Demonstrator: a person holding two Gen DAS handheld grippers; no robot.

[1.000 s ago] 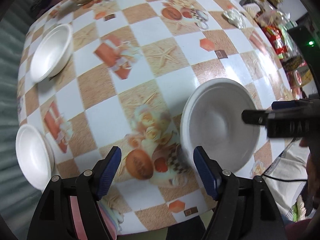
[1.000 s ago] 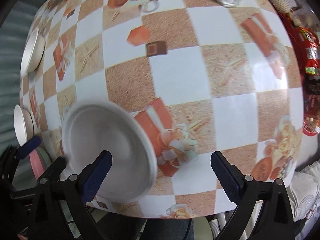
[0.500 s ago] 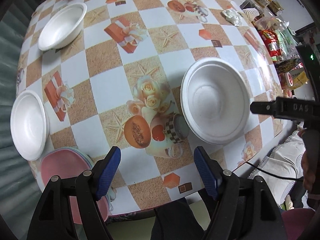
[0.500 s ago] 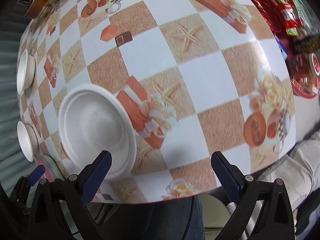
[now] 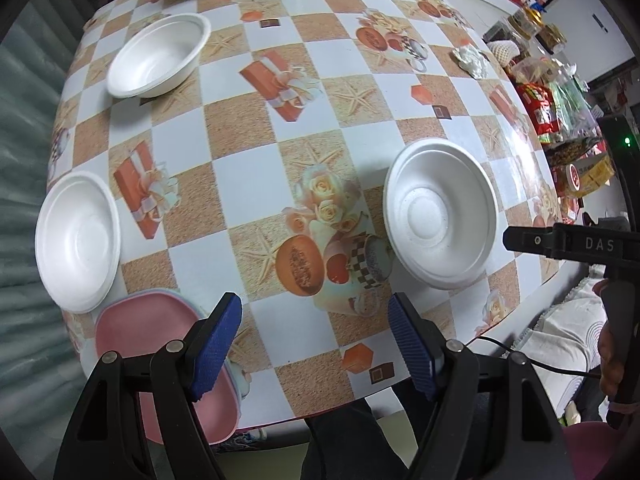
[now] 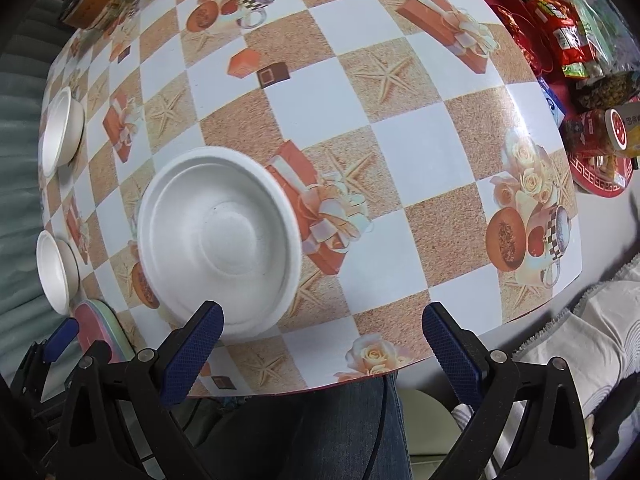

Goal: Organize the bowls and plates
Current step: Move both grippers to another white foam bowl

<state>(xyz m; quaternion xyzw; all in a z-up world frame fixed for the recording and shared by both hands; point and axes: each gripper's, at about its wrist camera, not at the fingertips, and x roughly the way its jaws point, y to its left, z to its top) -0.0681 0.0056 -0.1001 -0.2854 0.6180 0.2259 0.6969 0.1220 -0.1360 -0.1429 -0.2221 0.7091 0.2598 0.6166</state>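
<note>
The white foam bowl (image 6: 220, 240) sat upright on the checkered worktop (image 6: 408, 132), just left of and ahead of your right hand-held gripper (image 6: 320, 344), the nearer one. Your left hand-held gripper (image 5: 316, 340) hung leftward. Both were released and empty.

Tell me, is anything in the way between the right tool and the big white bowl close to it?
No. The right tool hangs open above the table, and the big white bowl sits just beyond its left finger, with only bare tablecloth between.
</note>
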